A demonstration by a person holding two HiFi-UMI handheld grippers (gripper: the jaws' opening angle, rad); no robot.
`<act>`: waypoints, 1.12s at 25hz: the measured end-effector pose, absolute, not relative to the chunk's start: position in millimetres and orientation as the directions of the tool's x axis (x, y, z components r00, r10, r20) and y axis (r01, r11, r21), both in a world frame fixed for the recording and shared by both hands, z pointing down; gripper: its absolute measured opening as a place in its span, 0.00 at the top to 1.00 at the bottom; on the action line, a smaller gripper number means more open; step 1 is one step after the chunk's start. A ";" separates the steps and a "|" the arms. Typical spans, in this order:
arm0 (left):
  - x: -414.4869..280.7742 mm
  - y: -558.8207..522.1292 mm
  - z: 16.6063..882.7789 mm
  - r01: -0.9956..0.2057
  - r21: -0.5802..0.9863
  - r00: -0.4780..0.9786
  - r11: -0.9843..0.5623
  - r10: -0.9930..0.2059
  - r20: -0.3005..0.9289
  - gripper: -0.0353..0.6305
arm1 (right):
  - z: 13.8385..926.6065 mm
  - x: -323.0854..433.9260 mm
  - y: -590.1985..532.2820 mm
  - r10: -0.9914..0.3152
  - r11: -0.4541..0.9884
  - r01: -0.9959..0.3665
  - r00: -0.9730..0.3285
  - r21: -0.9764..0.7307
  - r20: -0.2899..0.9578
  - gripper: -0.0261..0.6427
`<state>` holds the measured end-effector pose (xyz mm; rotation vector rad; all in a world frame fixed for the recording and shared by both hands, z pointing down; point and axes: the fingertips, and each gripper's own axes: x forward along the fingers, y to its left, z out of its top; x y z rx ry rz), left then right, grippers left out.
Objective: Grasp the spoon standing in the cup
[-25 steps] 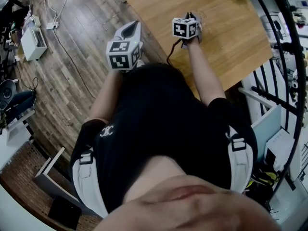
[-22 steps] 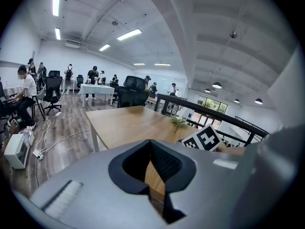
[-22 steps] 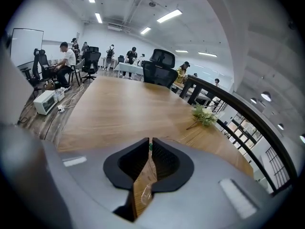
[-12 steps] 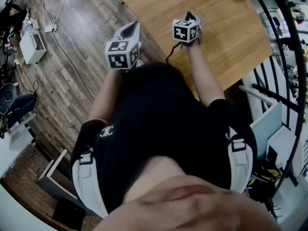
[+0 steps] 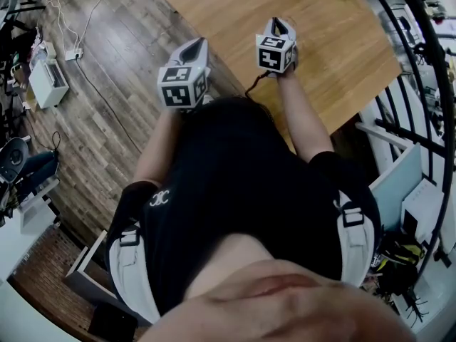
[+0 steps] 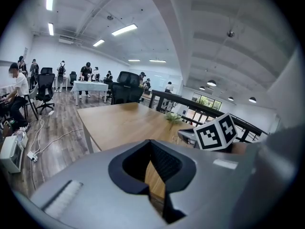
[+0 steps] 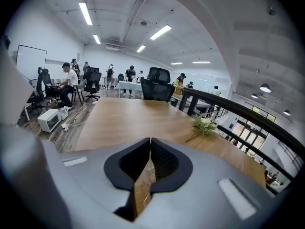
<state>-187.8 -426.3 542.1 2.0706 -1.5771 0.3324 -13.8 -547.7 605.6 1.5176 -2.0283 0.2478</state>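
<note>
No cup and no spoon showed in any view, so I could not tell where they stood. The best start would be to find the cup, open one pair of jaws wide, then come down slowly over the spoon's handle so the cup does not tip. The left hand-held gripper [image 6: 150,142] was closed tight with nothing in it. The right hand-held gripper [image 7: 150,140] was closed and empty too, held over the bench [image 5: 235,6].

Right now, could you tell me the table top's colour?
The table top is light brown wood, clearest in the right gripper view.
</note>
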 end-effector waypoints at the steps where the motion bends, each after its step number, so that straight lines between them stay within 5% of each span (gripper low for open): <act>1: -187.0 -427.0 542.3 -0.949 0.248 0.296 -0.195 -0.824 0.483 0.93 | 599.7 -13.9 -547.9 -0.819 0.336 -0.922 -0.184 0.195 0.544 0.95; 13: -184.9 -425.1 546.9 -0.943 0.266 0.310 -0.201 -0.822 0.479 0.93 | 555.1 -15.2 -527.7 -0.850 0.346 -0.928 -0.249 0.136 0.464 0.95; 28: -163.5 -447.1 510.8 -0.911 0.276 0.390 -0.306 -0.857 0.337 0.93 | 464.6 26.8 -469.6 -0.974 0.205 -0.975 -0.195 0.084 0.113 0.95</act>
